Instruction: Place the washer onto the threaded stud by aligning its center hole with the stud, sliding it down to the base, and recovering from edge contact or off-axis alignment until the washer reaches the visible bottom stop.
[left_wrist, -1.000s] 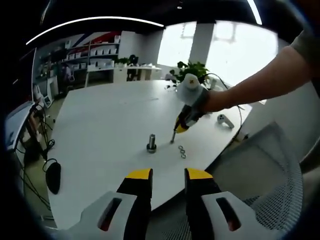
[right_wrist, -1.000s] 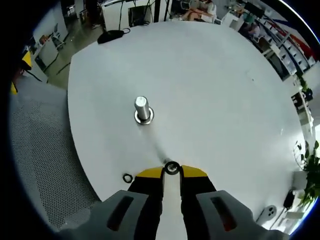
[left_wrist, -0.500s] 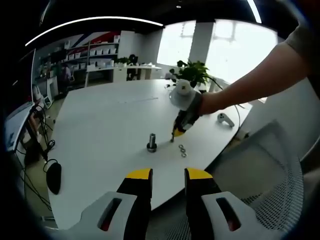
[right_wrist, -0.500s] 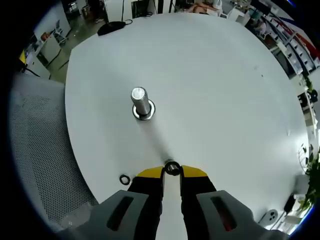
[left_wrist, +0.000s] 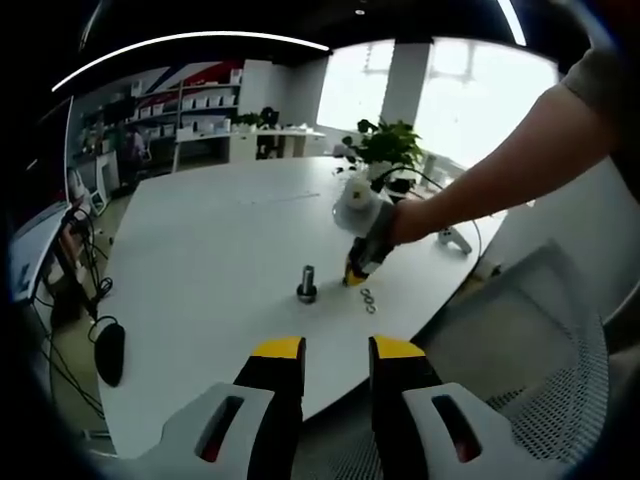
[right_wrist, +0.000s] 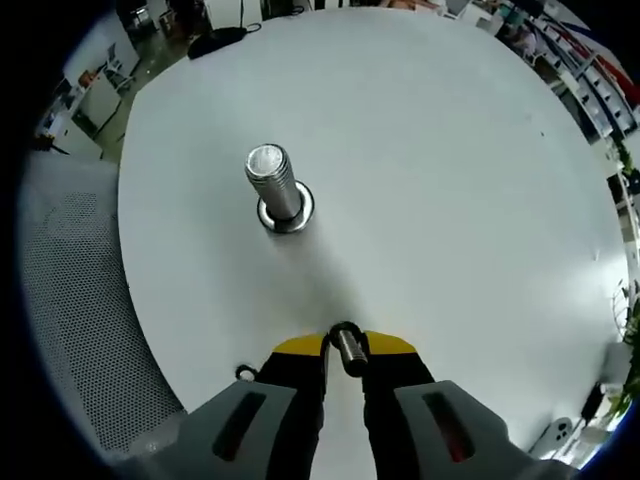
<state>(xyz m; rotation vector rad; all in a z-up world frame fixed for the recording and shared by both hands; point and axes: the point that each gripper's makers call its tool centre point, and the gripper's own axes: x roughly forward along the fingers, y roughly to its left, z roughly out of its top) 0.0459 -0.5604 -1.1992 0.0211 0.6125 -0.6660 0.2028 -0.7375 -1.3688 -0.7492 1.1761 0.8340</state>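
Note:
A silver threaded stud (right_wrist: 273, 182) stands upright on its round base on the white table (right_wrist: 450, 180); it also appears small in the left gripper view as the stud (left_wrist: 307, 285). My right gripper (right_wrist: 345, 345) is shut on a dark washer (right_wrist: 345, 344), held a short way in front of the stud and above the table. In the left gripper view that right gripper (left_wrist: 357, 274) hovers just right of the stud, held by a person's arm. My left gripper (left_wrist: 335, 350) is open, off the table's near edge, with nothing between its jaws.
Two loose washers (left_wrist: 368, 299) lie on the table right of the stud; one washer (right_wrist: 242, 372) sits by the table edge. A mesh chair (left_wrist: 520, 340) stands at the right, a black mouse (left_wrist: 107, 352) at the left, and a white controller (left_wrist: 452, 239) and plant (left_wrist: 385, 145) farther back.
My right gripper with the washer has moved closer to the stud and lower; the stud looks larger in its view. The left gripper stayed put.

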